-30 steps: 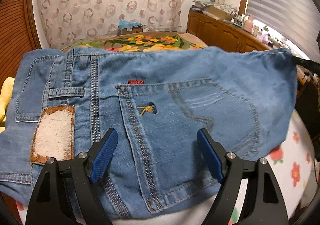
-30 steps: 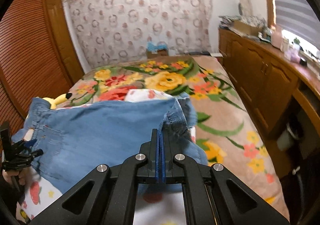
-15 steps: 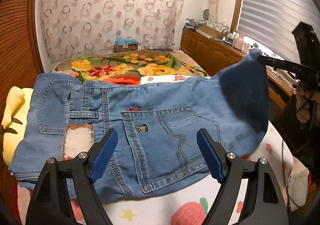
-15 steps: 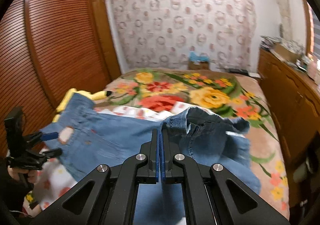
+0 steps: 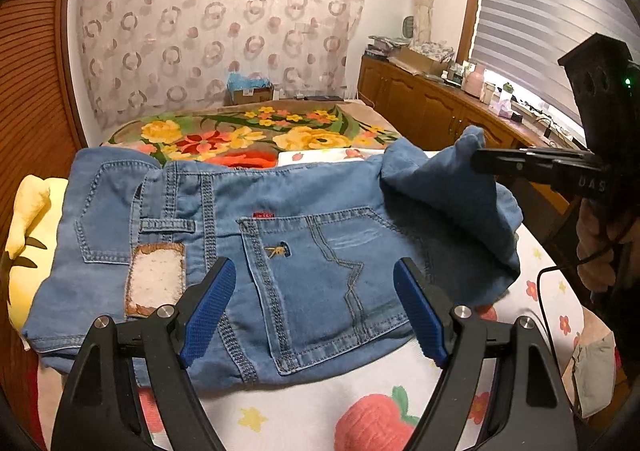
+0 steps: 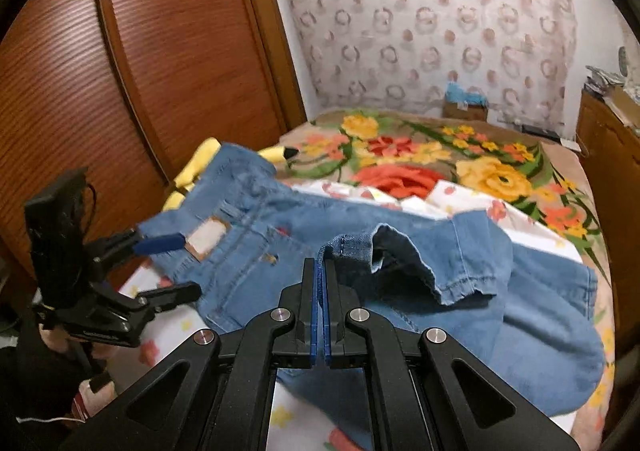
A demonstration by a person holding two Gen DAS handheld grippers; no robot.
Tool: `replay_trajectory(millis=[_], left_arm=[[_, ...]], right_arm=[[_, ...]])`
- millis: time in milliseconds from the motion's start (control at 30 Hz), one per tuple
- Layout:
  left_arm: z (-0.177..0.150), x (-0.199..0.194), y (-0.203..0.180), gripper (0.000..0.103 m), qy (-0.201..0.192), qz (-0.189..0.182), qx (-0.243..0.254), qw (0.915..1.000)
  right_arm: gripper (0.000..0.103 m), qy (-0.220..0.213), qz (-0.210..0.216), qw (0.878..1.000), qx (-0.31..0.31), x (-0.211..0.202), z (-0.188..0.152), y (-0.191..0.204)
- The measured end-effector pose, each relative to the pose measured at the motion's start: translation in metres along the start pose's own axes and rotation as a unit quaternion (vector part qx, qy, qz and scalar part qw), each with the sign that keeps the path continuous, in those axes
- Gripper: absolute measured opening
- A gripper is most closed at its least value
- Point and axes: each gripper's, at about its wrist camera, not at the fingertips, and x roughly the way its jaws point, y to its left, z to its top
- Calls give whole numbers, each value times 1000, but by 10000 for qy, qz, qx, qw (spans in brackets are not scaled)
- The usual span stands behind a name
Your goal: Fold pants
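Note:
Blue denim pants (image 5: 312, 251) lie on the bed with the back pocket and a brown-edged waist patch (image 5: 156, 283) facing up. My left gripper (image 5: 314, 307) is open and empty, just above the pants' near edge; it also shows in the right wrist view (image 6: 168, 267). My right gripper (image 6: 320, 271) is shut on the hem of a pant leg (image 6: 352, 247) and holds that leg folded over above the seat of the pants. In the left wrist view the right gripper (image 5: 480, 161) holds the lifted leg (image 5: 448, 187) at the right.
The bed has a white strawberry-print sheet (image 5: 360, 403) and a floral blanket (image 5: 248, 135) behind. A yellow plush toy (image 5: 28, 219) lies left of the pants. A wooden wardrobe (image 6: 140, 71) stands on the left, wooden cabinets (image 5: 432, 111) on the right.
My right gripper has carried the pant leg leftward over the seat of the pants. My left gripper has drawn back from the pants, still open.

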Motion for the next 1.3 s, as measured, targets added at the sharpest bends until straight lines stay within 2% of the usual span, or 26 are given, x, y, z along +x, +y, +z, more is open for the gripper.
replay_trajectory(millis=[33, 100, 133, 167, 267, 367, 567, 733, 867, 1100, 1300], left_arm=[[-1, 2, -1, 82, 26, -1, -6, 10000], [-1, 7, -2, 82, 74, -8, -8, 10000], [-1, 10, -4, 82, 102, -11, 1, 9999], [-1, 12, -4, 82, 118, -14, 3, 9999], [1, 21, -10, 82, 183, -40, 14, 9998], [4, 30, -16, 82, 253, -78, 49, 9996], [9, 48, -30, 82, 414, -105, 139, 9990], [12, 55, -38, 82, 470, -147, 172, 9986], [17, 57, -43, 82, 488, -192, 210, 9984], [26, 67, -54, 82, 557, -294, 220, 9978], [32, 66, -65, 82, 477, -375, 228, 9979]], right_arm=[[4, 20, -26, 10000, 18, 1, 0, -6], [16, -21, -117, 9999, 10, -1, 0, -15], [29, -53, -219, 9997, 17, -2, -1, -24], [36, -93, -312, 9995, 32, -4, 0, -30], [37, -126, -484, 9987, 44, -5, -5, -48], [38, -24, -853, 9964, 4, 1, -13, -66], [38, 445, -1341, 9899, 99, 47, -32, -101], [38, 856, -1376, 9865, 242, 93, -42, -120], [38, 958, -1303, 9864, 300, 113, -43, -128], [47, 724, -1432, 9869, 138, 125, -43, -117], [51, 723, -1484, 9862, 154, 121, -47, -110]])
